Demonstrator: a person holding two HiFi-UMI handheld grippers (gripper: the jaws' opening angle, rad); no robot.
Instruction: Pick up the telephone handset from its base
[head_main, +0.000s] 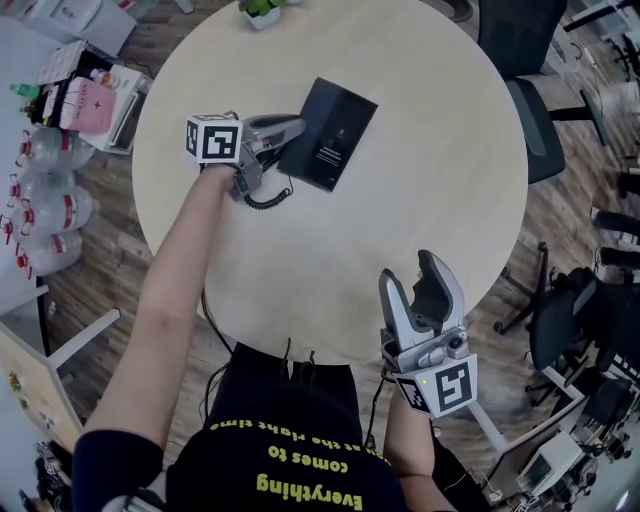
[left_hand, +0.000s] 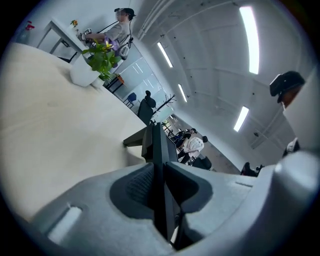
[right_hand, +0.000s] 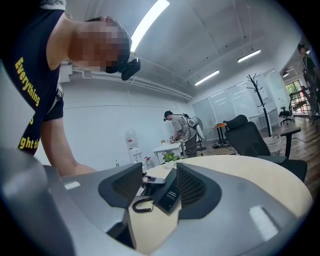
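In the upper left of the head view, the left gripper (head_main: 292, 130) is reaching across the round table (head_main: 420, 180). Its jaws are nearly together and pinching the thin dark telephone handset (left_hand: 158, 150) edge-on. The handset is sitting at the left edge of the black base (head_main: 330, 135), with the coiled cord (head_main: 266, 197) trailing just below. At the lower right, the right gripper (head_main: 408, 268) is hovering over the table's near edge, jaws spread wide and holding nothing.
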